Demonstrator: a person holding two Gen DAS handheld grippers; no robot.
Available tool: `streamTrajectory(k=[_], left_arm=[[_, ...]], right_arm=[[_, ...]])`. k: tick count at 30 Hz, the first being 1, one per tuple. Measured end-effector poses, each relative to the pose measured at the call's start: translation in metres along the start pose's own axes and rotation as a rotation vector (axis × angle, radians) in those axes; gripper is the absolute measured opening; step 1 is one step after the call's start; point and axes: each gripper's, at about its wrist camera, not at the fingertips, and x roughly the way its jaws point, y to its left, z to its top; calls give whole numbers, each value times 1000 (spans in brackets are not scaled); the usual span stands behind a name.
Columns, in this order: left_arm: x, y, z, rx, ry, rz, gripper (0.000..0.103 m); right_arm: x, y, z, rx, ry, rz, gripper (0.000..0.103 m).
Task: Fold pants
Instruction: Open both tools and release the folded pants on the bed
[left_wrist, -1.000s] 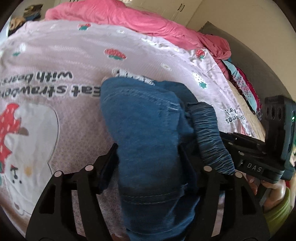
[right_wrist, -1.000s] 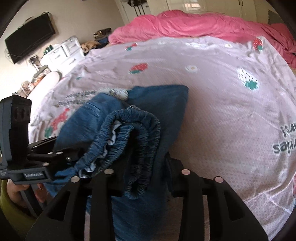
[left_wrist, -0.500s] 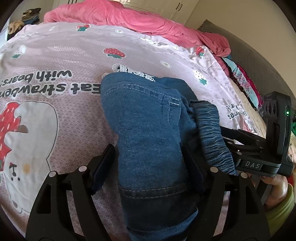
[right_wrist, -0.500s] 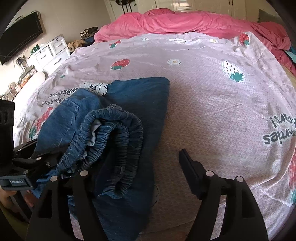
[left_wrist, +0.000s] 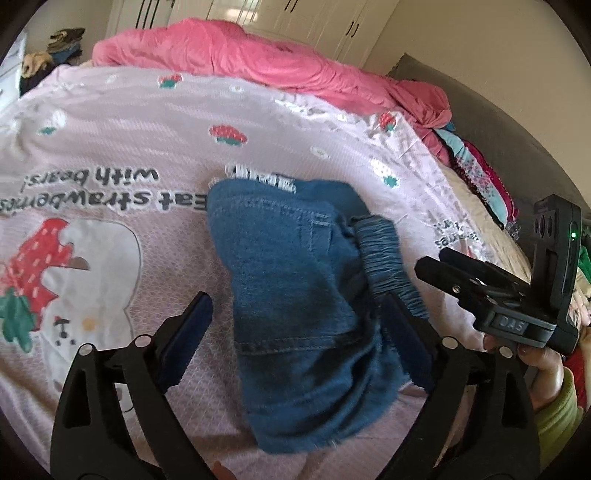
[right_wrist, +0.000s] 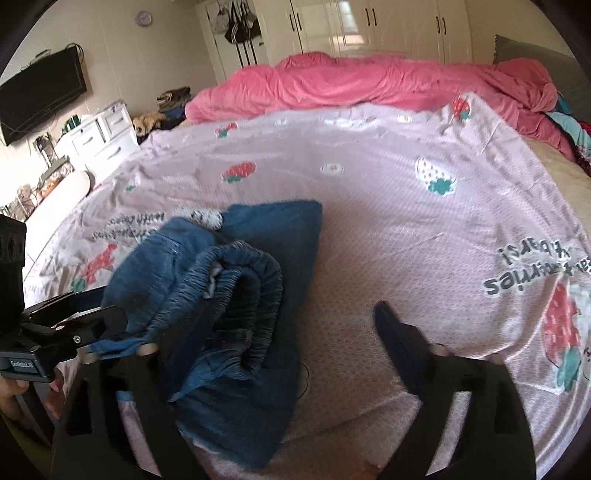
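Bed sheet (right_wrist: 388, 229): pale pink, strawberry print and lettering, spread flat as the folding surface; fills both views. Duvet (right_wrist: 369, 85): pink, bunched along the far edge at 12 o'clock, presumably pushed aside to free space. Pants (left_wrist: 295, 295): blue denim, lying on the sheet in a compact bundle, at centre of the left view and 8 o'clock of the right view; legs doubled over, elastic waistband (right_wrist: 243, 295) curled on top, a scrap of white lace showing at the far end. The bundle looks lumpy rather than flat, so the fold is judged nearly done but wanting a press or tidy. Left gripper (left_wrist: 295, 332): fingers spread wide, straddling the bundle's near end at 6 o'clock, gripping nothing; placed as if having let the cloth settle. Right gripper (right_wrist: 280, 332): likewise spread wide, its left finger lying against the waistband side, its right finger over bare sheet; nothing pinched.
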Motion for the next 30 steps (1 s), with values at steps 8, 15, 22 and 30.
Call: streamTrajectory(k=[8,15,22,30], left_arm=[[-34,-12,-1,29,-81,38,93],[-55,-23,-14,50,-106,78,93],[-74,-26,-33,56,-118,118,94],[-82,-21,-58,42,-97,153,94]], right_arm=[[-37,14,-4,-34,-92,7,97],[-69,21,-14,-58,-161,-43,98],[-96,23,-33,-63,-196,-77,98],[-105,26,-61,-70,-162,-91,99]])
